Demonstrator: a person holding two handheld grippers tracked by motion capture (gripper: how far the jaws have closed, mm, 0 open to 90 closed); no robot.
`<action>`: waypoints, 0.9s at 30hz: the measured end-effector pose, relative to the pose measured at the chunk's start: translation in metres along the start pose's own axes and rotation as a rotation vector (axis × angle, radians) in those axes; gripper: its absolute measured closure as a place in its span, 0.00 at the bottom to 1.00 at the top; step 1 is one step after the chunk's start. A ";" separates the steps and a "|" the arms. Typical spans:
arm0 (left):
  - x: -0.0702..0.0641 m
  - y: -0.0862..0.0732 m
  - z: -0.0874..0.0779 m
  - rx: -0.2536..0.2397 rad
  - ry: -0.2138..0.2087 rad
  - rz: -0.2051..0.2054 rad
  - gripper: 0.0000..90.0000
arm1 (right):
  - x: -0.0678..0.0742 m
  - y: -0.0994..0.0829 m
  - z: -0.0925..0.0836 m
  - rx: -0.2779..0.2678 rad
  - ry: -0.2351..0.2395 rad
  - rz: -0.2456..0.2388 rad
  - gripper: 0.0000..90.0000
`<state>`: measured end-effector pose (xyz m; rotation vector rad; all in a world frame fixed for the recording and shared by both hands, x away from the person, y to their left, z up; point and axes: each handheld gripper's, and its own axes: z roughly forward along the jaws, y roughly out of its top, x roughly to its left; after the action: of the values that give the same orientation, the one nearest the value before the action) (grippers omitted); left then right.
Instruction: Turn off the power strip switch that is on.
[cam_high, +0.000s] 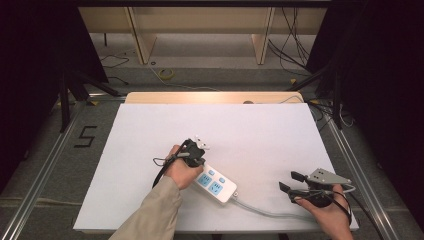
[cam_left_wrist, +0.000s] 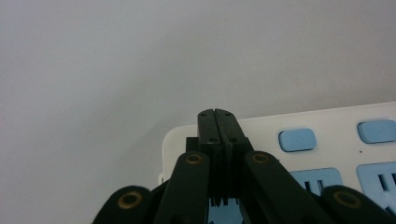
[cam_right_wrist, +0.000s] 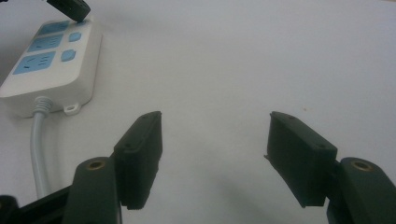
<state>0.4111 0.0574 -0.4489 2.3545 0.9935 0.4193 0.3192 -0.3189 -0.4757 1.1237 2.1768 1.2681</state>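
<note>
1. The worktop (cam_high: 150, 130), covered in white, fills the middle of the high view; beyond it stand pale wooden shelving legs (cam_high: 142, 40) and loose floor cables (cam_high: 295, 45).
2. The white power strip (cam_high: 216, 183) lies near the front of the worktop, between the two hands, its blue sockets facing up. Its grey cord (cam_high: 265, 211) runs toward the person's right.
3. The left hand-held gripper (cam_left_wrist: 217, 113) has its jaws fully together with nothing between them, its tip poised over the strip's far end, beside a blue button (cam_left_wrist: 297, 140).
4. The right hand-held gripper (cam_right_wrist: 215, 140) rests well apart from the strip, jaws spread wide and holding nothing.
5. A small white plug-like piece (cam_high: 201, 144) sits just beyond the left hand; what it is cannot be told.
6. Likely risk: a push from the closed tip could slide the unsteadied strip, or hit the wrong button.
7. The cord lies between the right hand-held gripper and the strip and could snag a reach.
</note>
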 end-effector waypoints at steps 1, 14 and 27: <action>0.000 0.000 0.000 0.000 0.000 0.002 1.00 | 0.000 0.000 0.000 0.000 0.000 0.000 0.41; -0.003 0.001 0.000 0.006 0.014 0.006 1.00 | 0.000 0.000 0.000 0.001 -0.001 0.000 0.41; -0.002 0.006 0.000 0.061 0.012 0.000 1.00 | 0.000 0.000 0.000 0.002 -0.002 0.004 0.41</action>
<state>0.4129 0.0522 -0.4455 2.4086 1.0254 0.4089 0.3191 -0.3188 -0.4758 1.1294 2.1761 1.2666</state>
